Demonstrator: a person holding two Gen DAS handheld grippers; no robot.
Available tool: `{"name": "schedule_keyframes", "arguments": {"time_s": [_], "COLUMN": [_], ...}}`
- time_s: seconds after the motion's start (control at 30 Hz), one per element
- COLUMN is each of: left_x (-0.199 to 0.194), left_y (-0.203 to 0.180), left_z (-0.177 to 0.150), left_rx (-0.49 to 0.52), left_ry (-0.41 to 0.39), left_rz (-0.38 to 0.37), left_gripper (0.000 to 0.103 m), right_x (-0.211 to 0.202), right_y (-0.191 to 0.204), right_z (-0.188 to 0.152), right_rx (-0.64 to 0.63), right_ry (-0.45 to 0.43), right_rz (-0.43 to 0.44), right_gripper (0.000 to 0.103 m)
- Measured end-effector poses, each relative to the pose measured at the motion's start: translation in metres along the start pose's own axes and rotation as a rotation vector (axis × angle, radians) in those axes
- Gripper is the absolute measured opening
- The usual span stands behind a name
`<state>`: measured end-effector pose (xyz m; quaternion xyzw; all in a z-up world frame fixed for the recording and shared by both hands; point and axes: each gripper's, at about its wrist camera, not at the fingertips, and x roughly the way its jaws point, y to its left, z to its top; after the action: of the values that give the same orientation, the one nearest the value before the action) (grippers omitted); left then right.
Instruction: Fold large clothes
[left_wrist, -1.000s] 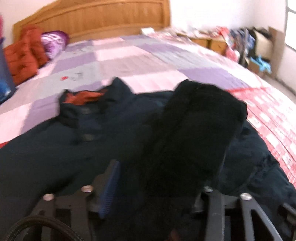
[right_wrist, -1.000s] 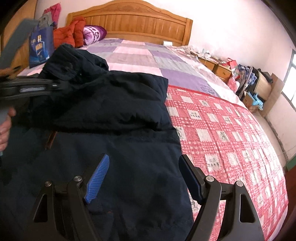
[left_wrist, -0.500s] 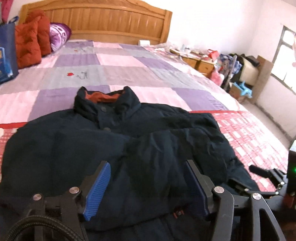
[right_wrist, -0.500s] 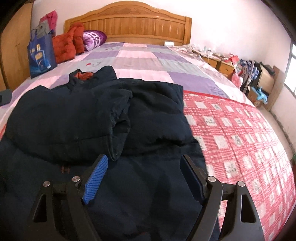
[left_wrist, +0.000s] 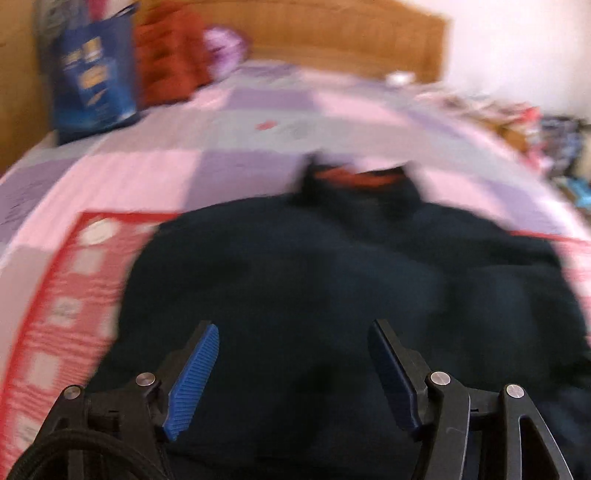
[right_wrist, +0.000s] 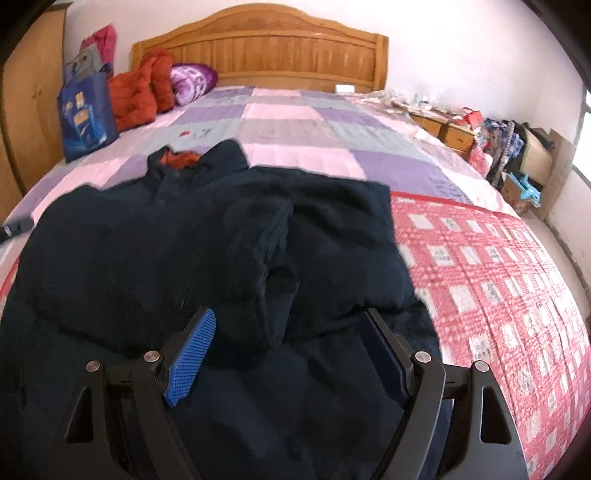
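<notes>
Hovering low in the frame of its own view, the right gripper has its jaws spread wide with nothing between the blue pads — only the dark jacket lying beneath them. The jacket fills the lower left and centre of that view, its two sleeves folded in across the chest, the collar with an orange lining pointing toward the upper left. It rests on a bed covered by a purple and pink patchwork sheet; to the right lies a red checked blanket. At the top stands a wooden headboard, with an orange cushion and a blue bag at the upper left.

The left wrist view is badly blurred. The left gripper sits at the bottom edge, jaws apart and empty — the jacket spreads across the centre behind them, and the red blanket shows at the left.
</notes>
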<state>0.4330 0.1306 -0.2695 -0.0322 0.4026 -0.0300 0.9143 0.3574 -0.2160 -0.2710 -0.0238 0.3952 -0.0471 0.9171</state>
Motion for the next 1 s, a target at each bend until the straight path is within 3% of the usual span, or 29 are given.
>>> {"name": "schedule_keyframes", "arguments": {"time_s": [0.07,0.13,0.27,0.37,0.47,0.6,0.77,0.87,0.93,1.0], "left_x": [0.031,0.058,0.077,0.08,0.079,0.084,0.085,0.075,0.06,0.048], "left_y": [0.018,0.032,0.041,0.05,0.057,0.08,0.106,0.106,0.099,0.09], "left_z": [0.002,0.001,0.005,0.002,0.002,0.008,0.015,0.014,0.015,0.016], "left_rx": [-0.024,-0.04,-0.069,-0.082,-0.075,-0.102,-0.132,-0.167,-0.182,-0.17], "left_ry": [0.053,0.091,0.078,0.067,0.058,0.049,0.029,0.02,-0.011,-0.031], "left_rz": [0.063,0.105,0.157,0.182,0.206,0.272,0.344,0.313,0.226,0.154], "left_gripper": [0.071,0.079,0.084,0.084,0.084,0.086,0.087,0.082,0.082,0.082], "right_x": [0.007,0.015,0.043,0.076,0.102,0.122,0.122,0.117,0.128,0.132], "right_y": [-0.005,-0.009,-0.011,-0.002,0.015,0.045,0.069,0.071,0.056,0.033], "right_z": [0.009,0.018,0.034,0.047,0.062,0.088,0.126,0.136,0.135,0.123], "right_rx": [0.033,0.059,0.085,0.081,0.061,-0.033,-0.125,-0.181,-0.14,-0.076], "right_ry": [-0.003,0.002,0.052,0.133,0.18,0.158,0.076,0.01,0.06,0.122], "right_rz": [-0.008,-0.023,0.008,0.096,0.179,0.162,0.201,0.135,0.088,0.103], "right_gripper": [0.086,0.086,0.087,0.086,0.055,0.035,0.03,0.029,0.029,0.029]}}
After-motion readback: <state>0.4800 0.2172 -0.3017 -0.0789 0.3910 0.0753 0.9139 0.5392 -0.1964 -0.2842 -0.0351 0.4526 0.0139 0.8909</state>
